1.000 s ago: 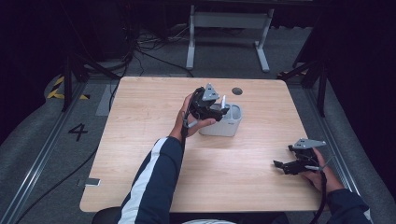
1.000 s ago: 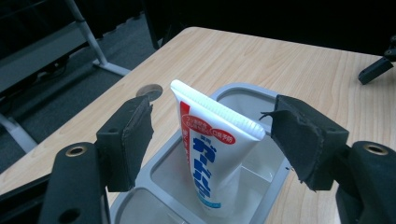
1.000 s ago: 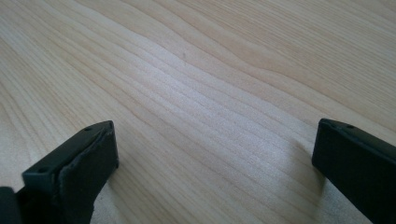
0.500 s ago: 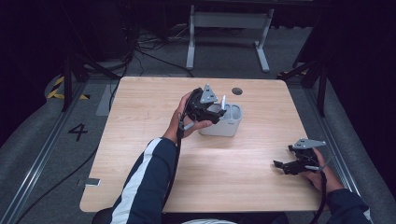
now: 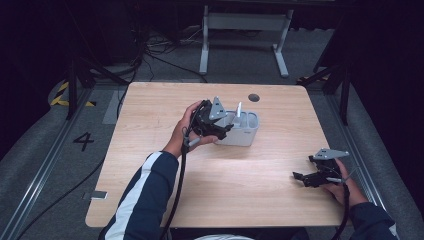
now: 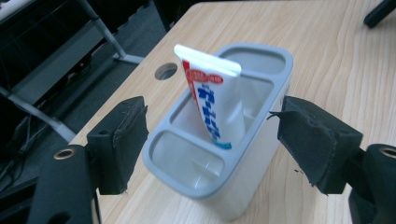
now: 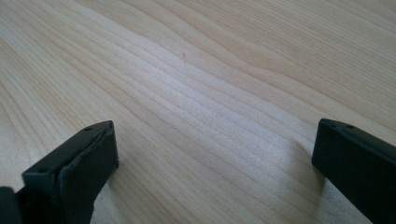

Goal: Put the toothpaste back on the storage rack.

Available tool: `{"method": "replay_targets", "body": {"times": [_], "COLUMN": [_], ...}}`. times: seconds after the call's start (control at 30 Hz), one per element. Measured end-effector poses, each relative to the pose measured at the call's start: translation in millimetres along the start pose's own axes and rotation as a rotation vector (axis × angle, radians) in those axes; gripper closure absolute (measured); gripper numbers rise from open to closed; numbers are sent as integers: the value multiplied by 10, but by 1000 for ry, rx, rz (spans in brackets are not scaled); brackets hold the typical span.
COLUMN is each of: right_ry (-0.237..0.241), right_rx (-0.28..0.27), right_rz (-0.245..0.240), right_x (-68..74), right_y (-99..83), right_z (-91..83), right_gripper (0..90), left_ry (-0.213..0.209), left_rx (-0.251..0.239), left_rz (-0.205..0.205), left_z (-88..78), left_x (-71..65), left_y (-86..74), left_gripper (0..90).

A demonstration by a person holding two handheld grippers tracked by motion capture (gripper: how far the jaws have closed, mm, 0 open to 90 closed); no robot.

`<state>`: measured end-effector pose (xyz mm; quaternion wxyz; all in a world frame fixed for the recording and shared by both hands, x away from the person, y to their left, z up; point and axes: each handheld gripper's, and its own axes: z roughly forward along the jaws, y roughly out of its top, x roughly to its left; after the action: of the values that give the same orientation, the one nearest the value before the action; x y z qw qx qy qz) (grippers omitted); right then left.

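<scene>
The left gripper has its 2 black foam fingers wide apart and just been opening; they stand on both sides of the grey plastic holder without pressing it. In its middle compartment a white toothpaste tube stands tilted. The holder sits on the light wooden desk. The right gripper has its fingers apart too, over bare wood.

My left gripper draws back toward the left, away from the grey holder, its jaws having just been opening; the toothpaste tube stands free in the holder, pads clear of both.
</scene>
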<state>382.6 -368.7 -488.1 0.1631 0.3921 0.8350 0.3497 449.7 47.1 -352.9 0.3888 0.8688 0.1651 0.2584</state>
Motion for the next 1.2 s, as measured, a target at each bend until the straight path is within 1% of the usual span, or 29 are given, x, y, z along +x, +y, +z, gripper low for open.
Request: {"method": "replay_targets", "body": {"times": [0.03,0.07,0.1,0.17,0.27,0.33,0.37,0.5,0.67,0.7,0.77,0.83,0.93,0.97,1.0,1.17,1.2], "right_ry": [0,0,0,0,-1,-1,-1,-1,-2,-2,-2,-2,-2,-2,-2,-3,-3], "right_rx": [0,0,0,0,0,0,0,0,0,0,0,0,0,0,0,-2,-2], "right_rz": [0,0,0,0,1,1,1,1,2,2,2,2,2,2,2,3,3], "right_x": [0,0,0,0,1,1,1,1,2,2,2,2,2,3,3,5,5], "right_y": [0,0,0,0,0,0,0,-1,-1,-1,-1,-1,-1,-1,-1,-2,-2], "right_z": [0,0,0,0,0,0,0,0,0,0,0,0,-1,-1,-1,0,0], "right_gripper": [5,5,5,5,5,5,5,5,5,5,5,5,5,5,5,5,5], "left_ry": [4,4,7,16,19,19,22,21,20,23,36,37,38,39,38,34,33], "left_rx": [11,17,26,44,57,64,68,83,122,126,143,150,173,173,175,205,215], "left_rz": [12,13,27,42,58,47,55,49,54,50,59,57,66,57,62,54,57], "left_z": [-16,-29,-40,-66,-100,-127,-140,-187,-241,-245,-258,-268,-289,-294,-298,-311,-315], "left_x": [-11,-31,-32,-50,-67,-86,-88,-98,-102,-109,-112,-121,-138,-149,-150,-184,-190], "left_y": [-17,-37,-47,-79,-150,-206,-231,-339,-470,-497,-553,-610,-683,-712,-730,-885,-913], "left_gripper": [239,234,233,226,223,222,222,223,222,223,222,222,223,222,222,223,223]}}
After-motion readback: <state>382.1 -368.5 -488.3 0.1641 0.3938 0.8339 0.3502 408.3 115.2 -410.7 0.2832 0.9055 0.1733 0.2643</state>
